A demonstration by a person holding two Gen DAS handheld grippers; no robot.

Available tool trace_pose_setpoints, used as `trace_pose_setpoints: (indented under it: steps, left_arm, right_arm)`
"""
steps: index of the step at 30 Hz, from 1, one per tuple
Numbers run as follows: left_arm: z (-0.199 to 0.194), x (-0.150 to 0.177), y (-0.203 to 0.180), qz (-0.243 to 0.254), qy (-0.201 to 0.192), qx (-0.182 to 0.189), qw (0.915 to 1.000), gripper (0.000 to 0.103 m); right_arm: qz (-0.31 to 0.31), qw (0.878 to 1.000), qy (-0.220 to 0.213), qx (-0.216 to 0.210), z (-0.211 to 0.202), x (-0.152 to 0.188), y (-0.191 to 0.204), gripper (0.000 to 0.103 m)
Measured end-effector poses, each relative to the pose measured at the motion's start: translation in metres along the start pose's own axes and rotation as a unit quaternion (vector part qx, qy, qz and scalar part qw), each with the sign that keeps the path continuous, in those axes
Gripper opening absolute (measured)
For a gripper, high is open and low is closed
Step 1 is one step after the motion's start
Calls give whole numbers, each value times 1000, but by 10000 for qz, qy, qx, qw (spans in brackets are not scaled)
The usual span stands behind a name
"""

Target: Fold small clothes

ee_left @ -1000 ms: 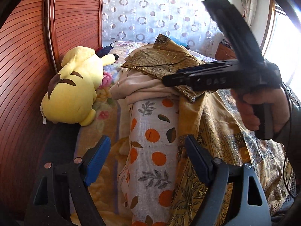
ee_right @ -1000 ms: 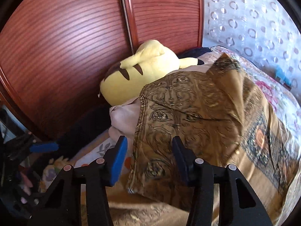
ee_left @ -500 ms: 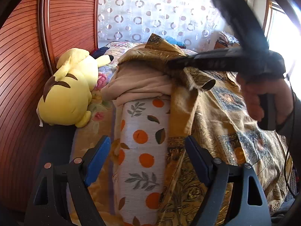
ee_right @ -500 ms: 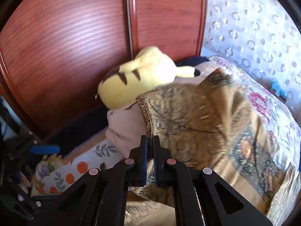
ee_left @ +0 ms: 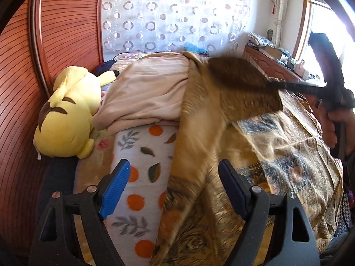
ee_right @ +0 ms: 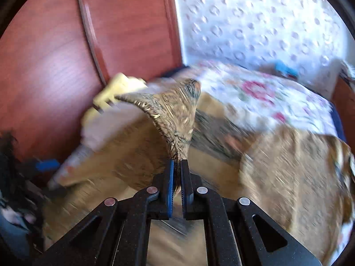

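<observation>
1. Gold patterned cloth [ee_right: 177, 115] lay unfolded across the bed [ee_right: 266, 93], one corner pinched in the right gripper [ee_right: 176, 170].
2. The left gripper [ee_left: 173, 186] hung wide, empty; folding looked barely started.

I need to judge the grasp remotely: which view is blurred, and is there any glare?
Right wrist view: heavy motion blur over bed and wall; only the right gripper, jaws shut on the gold patterned cloth, stays sharp. Left wrist view: mostly sharp, cloth smeared mid-frame, window blown out at upper right; left gripper open.
</observation>
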State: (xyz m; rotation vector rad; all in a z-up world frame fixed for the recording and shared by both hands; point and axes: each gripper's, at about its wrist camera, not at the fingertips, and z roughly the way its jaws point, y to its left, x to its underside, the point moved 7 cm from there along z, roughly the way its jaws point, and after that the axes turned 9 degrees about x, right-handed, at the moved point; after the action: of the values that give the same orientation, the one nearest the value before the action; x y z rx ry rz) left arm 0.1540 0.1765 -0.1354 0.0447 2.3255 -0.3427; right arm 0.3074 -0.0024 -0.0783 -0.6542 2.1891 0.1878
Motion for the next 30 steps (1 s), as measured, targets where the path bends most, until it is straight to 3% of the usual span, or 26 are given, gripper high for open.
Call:
trace_pose_setpoints:
  steps: [3, 8, 10, 16, 21, 24, 28, 30]
  left_arm:
    - [4, -7, -7, 85, -21, 12, 10000, 82]
    - [16, -19, -12, 147, 9, 52, 9999, 82]
    - [22, -24, -11, 139, 21, 63, 9999, 82]
    - [32, -43, -7, 113, -10, 40, 9999, 82]
    - [39, -53, -4, 142, -27, -40, 9999, 82]
    - [45, -54, -5, 159, 10, -25, 9999, 82]
    - [57, -54, -9, 267, 121, -71, 9995, 82]
    - [62, -54, -10, 278, 148, -93, 9995, 82]
  right_arm:
    - [-112, 9995, 198, 226, 9, 16, -9, 9]
    - [-88, 9994, 54, 344, 5, 14, -22, 50]
    - [-111, 9995, -76, 272, 0, 0, -26, 56]
    - [-329, 9993, -131, -133, 22, -23, -18, 56]
    - [-445, 9986, -46, -273, 72, -57, -3, 56]
    - [-510, 9980, 153, -335, 109, -70, 6, 56]
    - [-937, 9940, 570, 31, 147, -66, 14, 56]
    - [-926, 9929, 743, -48, 160, -64, 13, 56]
